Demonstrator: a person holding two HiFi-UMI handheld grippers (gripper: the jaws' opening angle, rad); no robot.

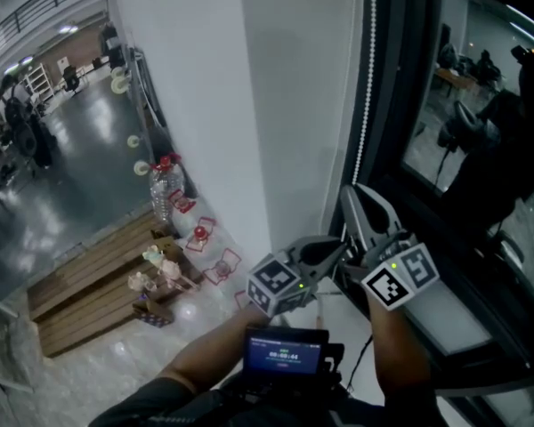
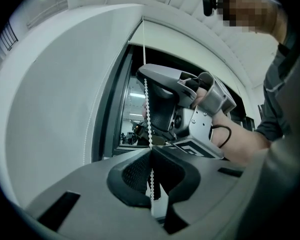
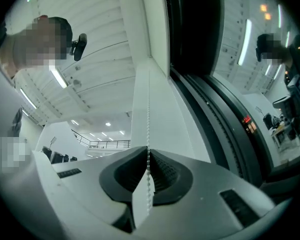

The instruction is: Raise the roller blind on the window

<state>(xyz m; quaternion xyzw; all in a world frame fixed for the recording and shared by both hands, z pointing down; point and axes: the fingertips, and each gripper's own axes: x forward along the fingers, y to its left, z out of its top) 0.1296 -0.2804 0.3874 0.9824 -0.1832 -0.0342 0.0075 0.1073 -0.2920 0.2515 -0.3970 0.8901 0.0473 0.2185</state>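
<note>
A white bead chain (image 1: pixel 367 87) hangs down the dark window frame (image 1: pixel 387 105). In the head view my left gripper (image 1: pixel 343 245) points level at the chain. My right gripper (image 1: pixel 349 192) slants upward just above it. In the left gripper view the jaws are closed on the bead chain (image 2: pixel 150 134), which runs straight up past the right gripper (image 2: pixel 162 101). The right gripper view shows its jaws pinched on the bead chain (image 3: pixel 148 129), a slack loop hanging below the pads. I cannot make out the blind's fabric.
A white wall pillar (image 1: pixel 249 105) stands left of the window. The window sill (image 1: pixel 445 327) lies below the grippers. Far below on the floor are a water bottle (image 1: pixel 165 189), wooden pallets (image 1: pixel 98 283) and small red items (image 1: pixel 200 234). A screen device (image 1: pixel 285 352) sits by my forearms.
</note>
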